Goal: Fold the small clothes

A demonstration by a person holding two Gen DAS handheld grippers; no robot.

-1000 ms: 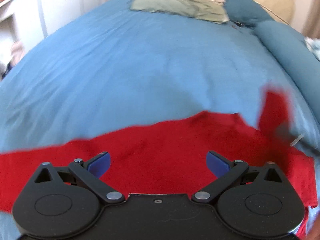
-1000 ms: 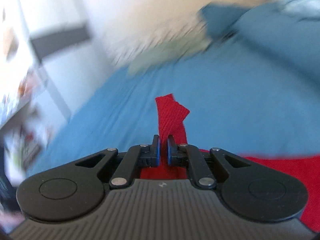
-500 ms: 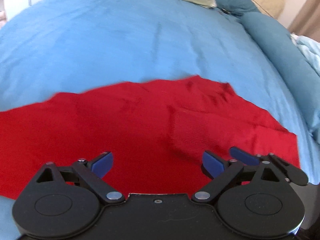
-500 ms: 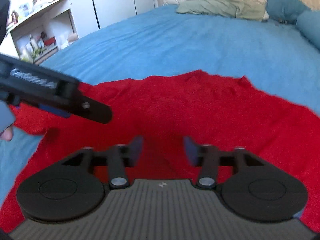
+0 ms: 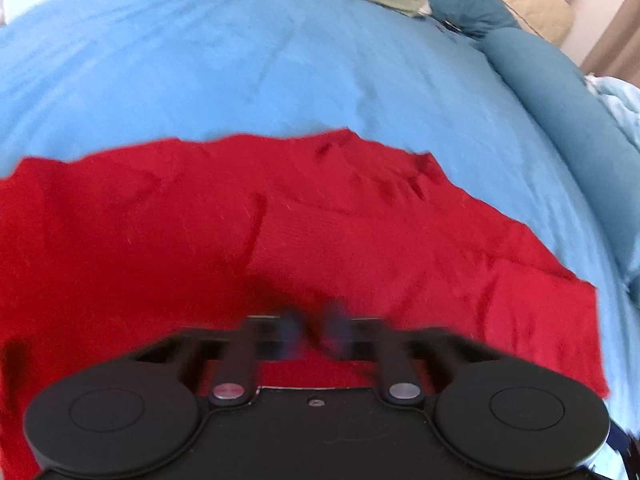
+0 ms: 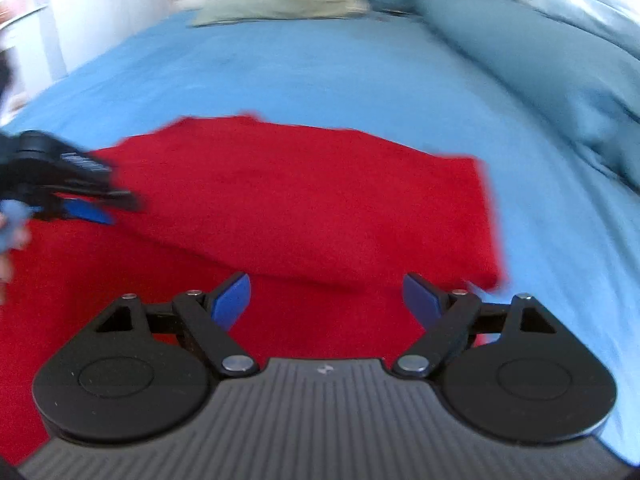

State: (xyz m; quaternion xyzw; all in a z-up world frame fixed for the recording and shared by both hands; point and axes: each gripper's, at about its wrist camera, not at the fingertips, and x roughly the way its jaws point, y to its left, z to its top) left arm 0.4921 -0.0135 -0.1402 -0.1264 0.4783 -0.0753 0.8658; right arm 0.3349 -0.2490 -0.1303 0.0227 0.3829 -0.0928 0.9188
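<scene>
A red garment (image 5: 280,240) lies spread on the blue bed (image 5: 240,60), its right part folded over onto the rest. The left gripper (image 5: 314,334) hovers low over the cloth, fingers blurred and drawn close together with a thin gap – whether they pinch fabric, I cannot tell. The right gripper (image 6: 326,300) stands wide apart above the near edge – holding nothing

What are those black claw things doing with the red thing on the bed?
A person is folding a red garment on the blue bed, holding a gripper in each hand. The right gripper is open above the cloth. The left gripper has its fingers nearly together, low over the cloth, too blurred to judge any grip.
</scene>
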